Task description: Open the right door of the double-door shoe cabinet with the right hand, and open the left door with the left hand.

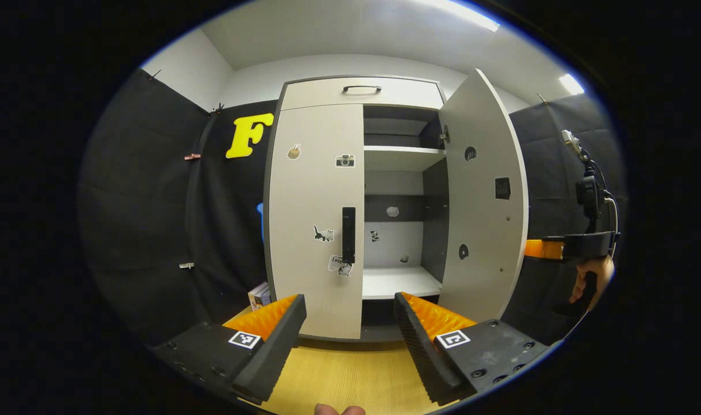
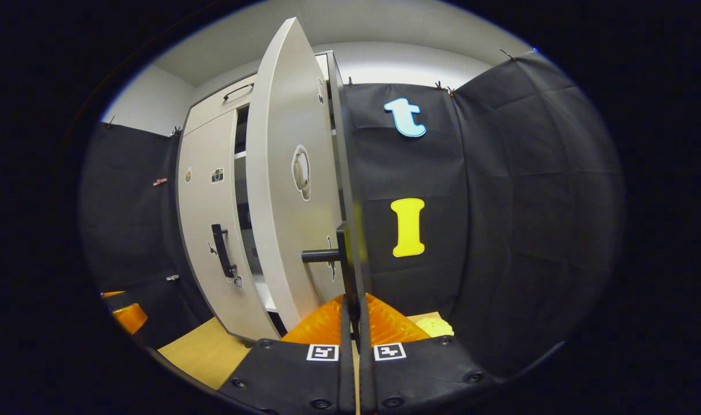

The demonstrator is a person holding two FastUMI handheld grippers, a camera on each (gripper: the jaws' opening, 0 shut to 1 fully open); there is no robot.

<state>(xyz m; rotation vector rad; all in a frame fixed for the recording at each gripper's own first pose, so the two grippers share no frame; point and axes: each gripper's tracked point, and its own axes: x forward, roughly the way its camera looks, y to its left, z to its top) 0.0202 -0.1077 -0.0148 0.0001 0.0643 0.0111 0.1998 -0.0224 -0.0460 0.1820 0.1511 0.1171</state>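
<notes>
Already ajar: right door (image 1: 482, 196)

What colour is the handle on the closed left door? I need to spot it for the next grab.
Black, a vertical bar on the pale left door's handle; clearest in the left gripper view.

light: bright ceiling strips (image 1: 466, 12) | glare: mild | focus: sharp | edges: strong fisheye bending

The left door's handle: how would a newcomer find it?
Start at the pale cabinet against the black cloth. Its left door is shut, the right door swung open. The handle is the dark upright bar at that shut door's inner edge, among small stickers.
</notes>
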